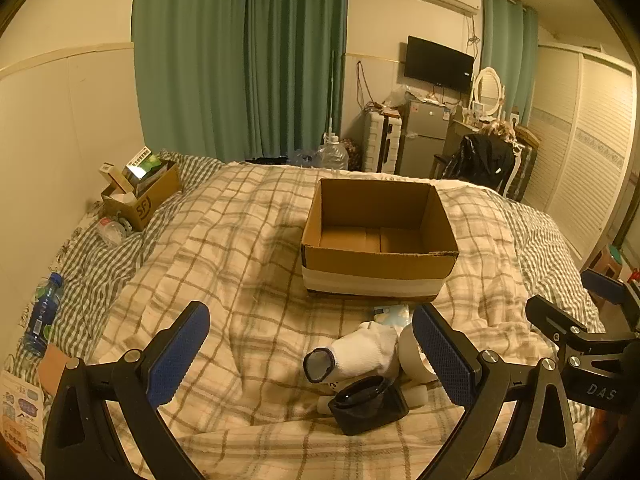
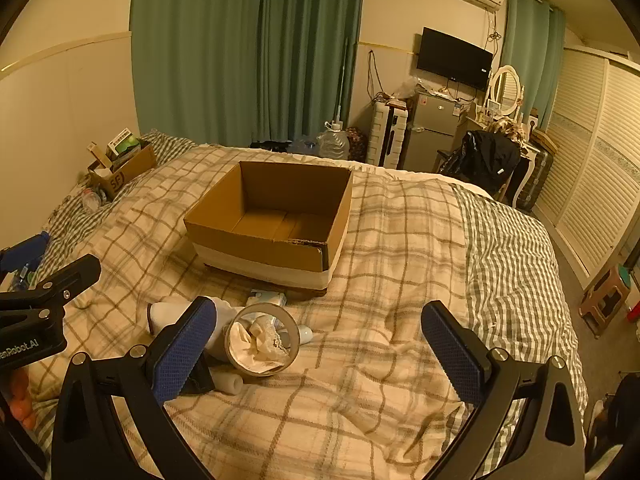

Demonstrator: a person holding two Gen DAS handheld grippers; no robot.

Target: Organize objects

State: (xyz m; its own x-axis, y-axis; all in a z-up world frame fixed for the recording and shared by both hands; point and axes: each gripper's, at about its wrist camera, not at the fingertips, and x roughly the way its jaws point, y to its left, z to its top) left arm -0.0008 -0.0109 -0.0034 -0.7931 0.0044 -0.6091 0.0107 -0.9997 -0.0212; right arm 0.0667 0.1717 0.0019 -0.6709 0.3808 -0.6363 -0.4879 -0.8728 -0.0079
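Note:
An empty open cardboard box [image 1: 378,266] [image 2: 256,246] stands on the plaid bed cover. In front of it lies a small heap: a white sock [image 1: 360,354] [image 2: 168,314], a black case [image 1: 368,404], a tape roll [image 2: 262,340] [image 1: 412,354] with cloth inside it, a small white tube [image 2: 228,384] and a tissue pack [image 1: 394,314] [image 2: 266,298]. My left gripper [image 1: 312,360] is open, low over the bed, with the heap by its right finger. My right gripper [image 2: 320,354] is open, with the heap by its left finger. Both are empty.
A second cardboard box [image 1: 140,196] full of items sits at the far left by the wall, with a clear bottle [image 1: 110,230] beside it. A blue water bottle [image 1: 42,316] lies at the left bed edge. A fridge, chair and wardrobe stand beyond the bed.

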